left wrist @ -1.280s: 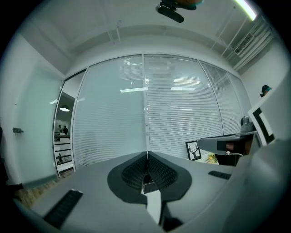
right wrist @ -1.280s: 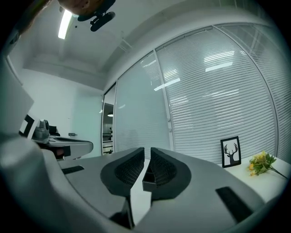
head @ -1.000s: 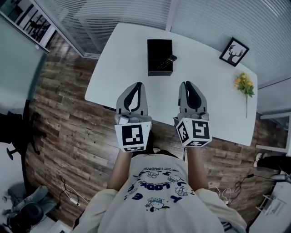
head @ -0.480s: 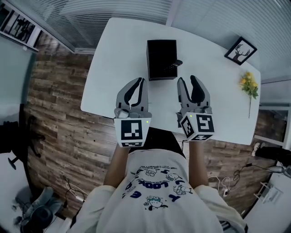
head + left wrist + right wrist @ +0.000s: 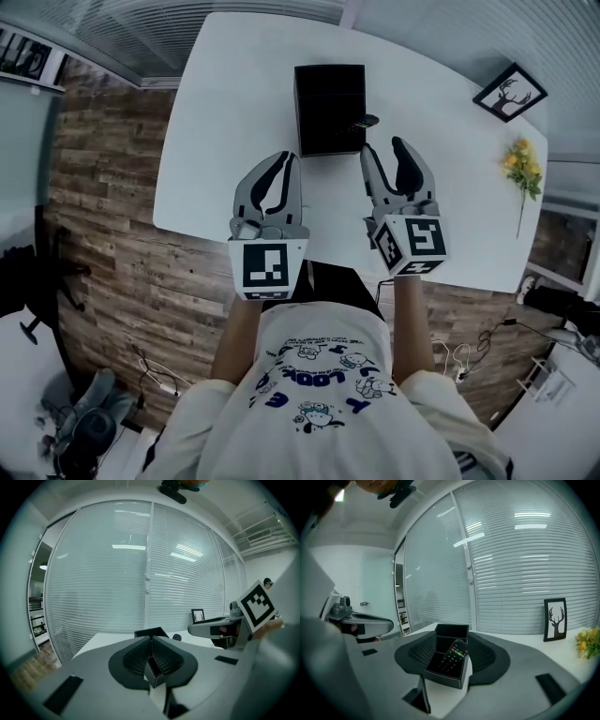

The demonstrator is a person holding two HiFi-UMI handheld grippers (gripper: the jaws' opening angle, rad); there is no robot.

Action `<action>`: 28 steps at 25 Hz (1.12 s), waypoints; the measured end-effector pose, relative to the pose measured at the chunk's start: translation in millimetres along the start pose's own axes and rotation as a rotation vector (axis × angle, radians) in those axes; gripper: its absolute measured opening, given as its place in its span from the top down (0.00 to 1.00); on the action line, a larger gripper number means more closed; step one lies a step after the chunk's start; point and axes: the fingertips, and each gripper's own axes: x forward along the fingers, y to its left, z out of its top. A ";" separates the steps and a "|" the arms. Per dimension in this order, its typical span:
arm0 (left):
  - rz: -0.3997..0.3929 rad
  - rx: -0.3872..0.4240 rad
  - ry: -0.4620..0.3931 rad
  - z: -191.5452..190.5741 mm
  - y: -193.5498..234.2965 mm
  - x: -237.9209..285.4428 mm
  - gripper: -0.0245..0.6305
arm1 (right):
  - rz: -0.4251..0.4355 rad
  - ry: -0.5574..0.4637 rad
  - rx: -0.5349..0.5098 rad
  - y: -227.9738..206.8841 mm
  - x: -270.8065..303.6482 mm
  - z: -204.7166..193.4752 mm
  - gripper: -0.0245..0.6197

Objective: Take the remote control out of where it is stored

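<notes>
Leaning in what looks like the box's near compartment, toward the table's far edge, the remote control pokes above its right wall. The right gripper faces it, jaws just opened, empty; the left gripper is closed.

The bench is showing plain white, and the storage box on it is showing matte black inside and out. The remote control is showing a black body with small red, green and yellow buttons near its top. The left tool is wearing a light grey shell with black ribbed pads and a cube patterned in black-and-white squares. The floor is showing brown wood planks in mixed tones. The picture frame is showing a black border round a black deer on white, the flowers are showing yellow, and the person's shirt is showing white with blue print.
</notes>
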 end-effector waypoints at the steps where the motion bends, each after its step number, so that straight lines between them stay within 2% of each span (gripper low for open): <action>1: 0.005 -0.003 0.010 -2.5 0.6 3.6 0.94 | 0.010 0.009 0.002 -3.1 4.8 -2.1 0.64; 14: 0.054 -0.022 0.106 -33.3 11.1 43.9 0.94 | 0.120 0.135 0.020 -25.8 58.0 -41.5 0.58; 19: 0.070 -0.037 0.100 -37.3 13.0 52.6 0.94 | 0.152 0.150 0.040 -27.5 68.8 -52.2 0.57; 28: 0.082 -0.034 0.158 -52.1 17.7 54.0 0.94 | 0.177 0.149 0.052 -23.9 80.3 -57.0 0.57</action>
